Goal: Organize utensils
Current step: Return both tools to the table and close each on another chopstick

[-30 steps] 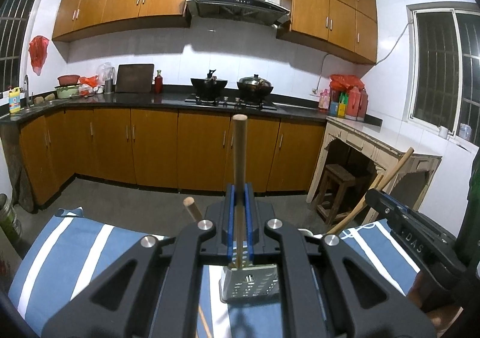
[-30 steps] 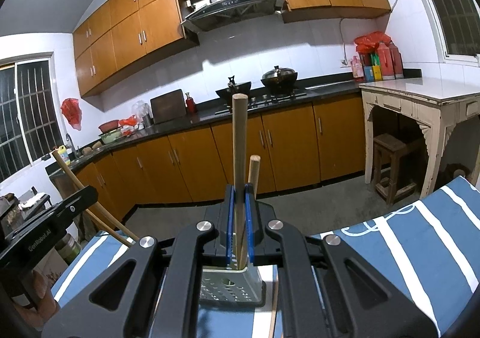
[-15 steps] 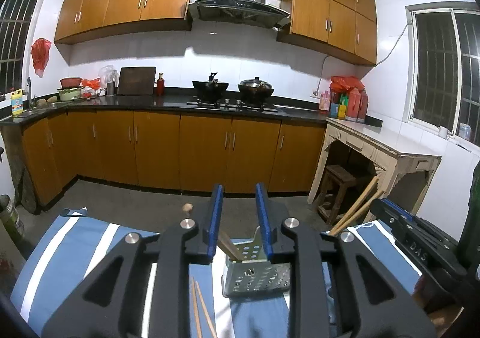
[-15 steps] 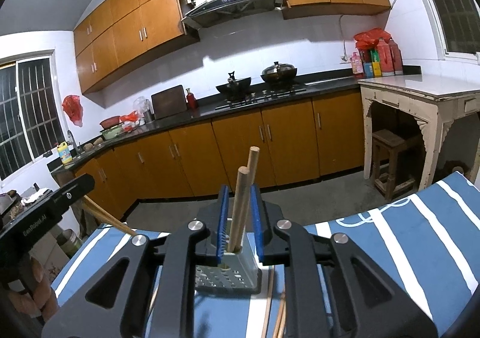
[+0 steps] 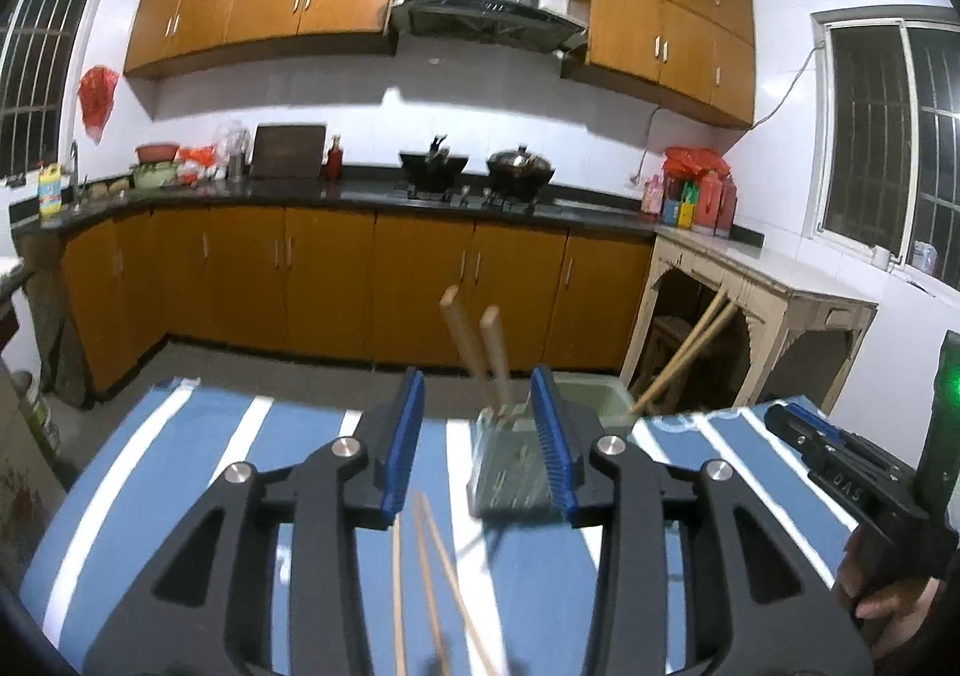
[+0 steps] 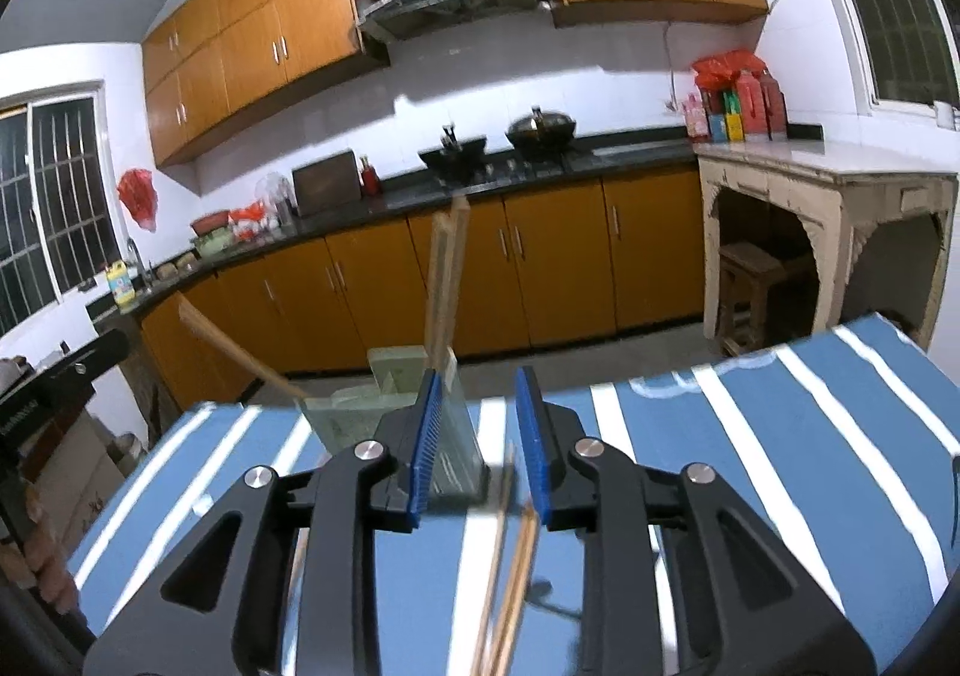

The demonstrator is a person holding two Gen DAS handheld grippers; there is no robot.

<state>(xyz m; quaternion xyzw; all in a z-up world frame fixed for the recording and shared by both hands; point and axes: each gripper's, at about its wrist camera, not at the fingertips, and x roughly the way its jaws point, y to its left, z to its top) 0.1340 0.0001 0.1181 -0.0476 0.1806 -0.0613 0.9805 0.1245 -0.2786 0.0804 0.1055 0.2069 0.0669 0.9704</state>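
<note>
While loose chopsticks (image 5: 420, 574) lie on the striped desk (image 5: 180, 466) nearest the cameras, best handled one pair at a time. Left gripper (image 5: 477, 436): jaws wide apart, holding nothing, blue pads flanking the holder (image 5: 507, 466) without visibly touching it. Right gripper (image 6: 477, 436): jaws likewise spread and empty, with more chopsticks (image 6: 510, 568) on the cloth just below and between them. Judged next step: lower onto a loose pair, close near the thick end, lift clear, then tip upright over the holder and release only once the tips are inside a compartment. Worth keeping each approach low and slow, since thin sticks roll on cloth and a sideways nudge could tip the holder. Beyond the jaws, near the desk's far edge: a pale green, perforated, boxy holder with what appear to be dividers, already carrying upright wooden sticks (image 5: 480, 346) in one section and two more leaning out the far right side (image 5: 684, 358). Blurred detail, so exact compartment count unclear.
</note>
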